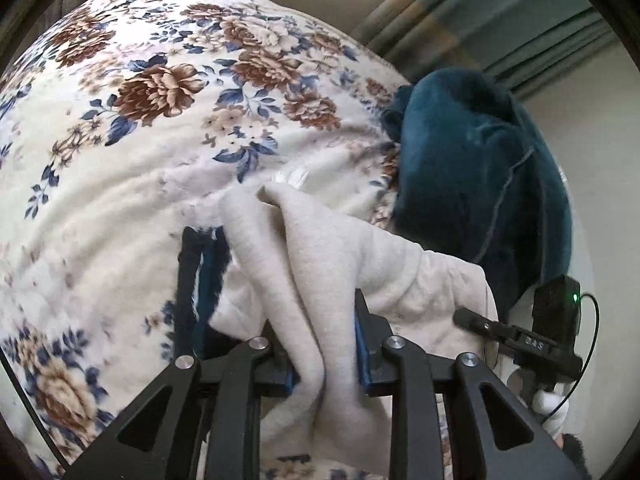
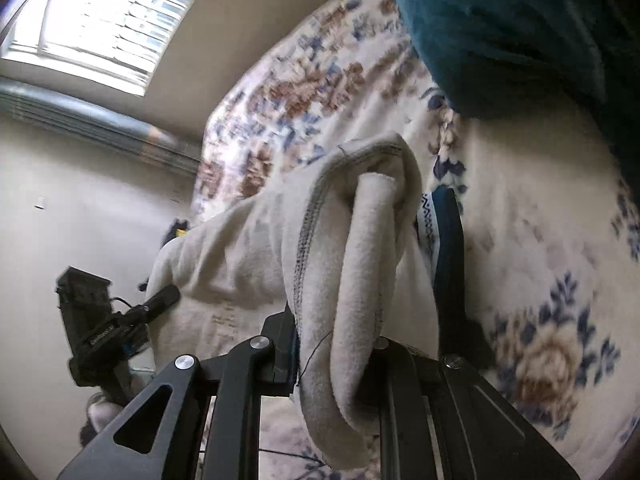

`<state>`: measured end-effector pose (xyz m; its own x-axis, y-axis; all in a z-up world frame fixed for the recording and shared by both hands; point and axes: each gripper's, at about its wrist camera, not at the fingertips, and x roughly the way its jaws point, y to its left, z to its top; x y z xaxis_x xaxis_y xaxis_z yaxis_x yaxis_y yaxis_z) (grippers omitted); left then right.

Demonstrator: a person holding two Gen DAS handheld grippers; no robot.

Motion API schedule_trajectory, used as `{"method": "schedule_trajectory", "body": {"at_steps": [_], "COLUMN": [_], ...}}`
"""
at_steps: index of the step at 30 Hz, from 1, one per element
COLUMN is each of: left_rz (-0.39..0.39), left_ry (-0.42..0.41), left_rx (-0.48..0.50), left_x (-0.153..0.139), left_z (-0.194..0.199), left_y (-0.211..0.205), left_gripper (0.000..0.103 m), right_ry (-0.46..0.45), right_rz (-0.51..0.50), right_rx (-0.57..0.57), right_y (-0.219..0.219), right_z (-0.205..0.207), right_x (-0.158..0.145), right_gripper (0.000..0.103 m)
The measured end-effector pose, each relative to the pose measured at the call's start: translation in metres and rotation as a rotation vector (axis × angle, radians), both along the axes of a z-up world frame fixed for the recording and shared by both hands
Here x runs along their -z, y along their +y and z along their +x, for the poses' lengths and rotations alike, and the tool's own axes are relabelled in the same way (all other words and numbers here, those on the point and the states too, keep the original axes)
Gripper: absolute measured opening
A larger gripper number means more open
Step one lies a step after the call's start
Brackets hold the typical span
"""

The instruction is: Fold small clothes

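A small cream fleece garment [image 1: 320,264] is held up between both grippers above a floral blanket [image 1: 120,160]. My left gripper [image 1: 280,280] is shut on a bunched fold of the garment, which drapes over its fingers. My right gripper [image 2: 368,256] is shut on the garment's stitched hem [image 2: 312,216]; the cloth covers its left finger. The right gripper also shows in the left wrist view [image 1: 520,336], at the garment's right edge. The left gripper shows in the right wrist view [image 2: 120,324], at the garment's left edge.
A dark teal plush blanket [image 1: 472,160] is heaped at the right of the bed, also seen in the right wrist view [image 2: 520,20]. Teal curtains [image 1: 480,20] hang behind it. A bright window [image 2: 100,20] and pale wall are at the left.
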<state>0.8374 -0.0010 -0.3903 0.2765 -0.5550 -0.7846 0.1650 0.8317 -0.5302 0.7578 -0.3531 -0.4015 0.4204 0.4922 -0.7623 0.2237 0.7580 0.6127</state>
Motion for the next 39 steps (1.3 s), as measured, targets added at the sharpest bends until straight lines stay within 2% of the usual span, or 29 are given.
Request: {"method": "schedule_trajectory", "body": {"at_steps": [1, 2, 3, 4, 5, 7, 9, 10, 11, 13, 17, 20, 24, 30, 35, 39], "left_rz": [0.041, 0.078, 0.123, 0.18, 0.227, 0.311, 0.394, 0.423, 0.44, 0.446, 0.483, 0.512, 0.506, 0.488, 0.506, 0.486], "left_ry": [-0.015, -0.03, -0.046, -0.064, -0.095, -0.158, -0.22, -0.232, -0.236, -0.235, -0.226, -0.257, -0.277, -0.33, -0.387, -0.425], "left_rx": [-0.006, -0.013, -0.024, -0.04, -0.05, -0.058, -0.06, -0.061, -0.063, -0.05, -0.061, -0.064, -0.071, -0.094, -0.101, -0.108], "left_x": [-0.001, -0.004, -0.006, -0.01, -0.014, -0.023, -0.033, -0.033, -0.033, -0.035, -0.043, -0.062, -0.094, -0.16, -0.217, -0.254], "left_z": [0.001, -0.001, -0.003, -0.004, -0.008, -0.017, -0.033, -0.037, -0.041, -0.058, -0.091, -0.12, -0.154, -0.222, -0.289, -0.336], "left_y": [0.0, -0.001, -0.003, -0.005, -0.007, -0.012, -0.021, -0.024, -0.027, -0.034, -0.05, -0.057, -0.061, -0.056, -0.051, -0.041], "left_gripper": [0.029, 0.042, 0.062, 0.072, 0.086, 0.089, 0.09, 0.092, 0.101, 0.103, 0.103, 0.103, 0.103, 0.103, 0.103, 0.103], "right_ry": [0.033, 0.057, 0.07, 0.083, 0.089, 0.086, 0.077, 0.08, 0.079, 0.077, 0.097, 0.087, 0.045, -0.049, -0.116, -0.183], "right_rz": [-0.024, -0.033, -0.043, -0.066, -0.094, -0.198, -0.342, -0.423, -0.498, -0.631, -0.741, -0.769, -0.79, -0.836, -0.814, -0.828], "right_rx": [-0.003, 0.002, 0.005, 0.01, 0.014, 0.02, 0.039, 0.042, 0.044, 0.044, 0.062, 0.09, 0.11, 0.14, 0.156, 0.163], "right_y": [0.002, 0.001, 0.001, 0.002, 0.002, 0.004, 0.011, 0.017, 0.023, 0.036, 0.051, 0.058, 0.072, 0.09, 0.105, 0.12], "right_z": [0.012, 0.019, 0.02, 0.023, 0.022, 0.019, 0.01, 0.006, -0.003, -0.02, -0.059, -0.087, -0.126, -0.205, -0.272, -0.329], "right_x": [0.009, 0.015, 0.019, 0.021, 0.021, 0.013, -0.002, -0.007, -0.014, -0.022, -0.035, -0.056, -0.098, -0.186, -0.253, -0.307], "right_gripper": [0.02, 0.022, 0.025, 0.038, 0.046, 0.084, 0.094, 0.094, 0.094, 0.094, 0.095, 0.095, 0.095, 0.095, 0.095, 0.095]}}
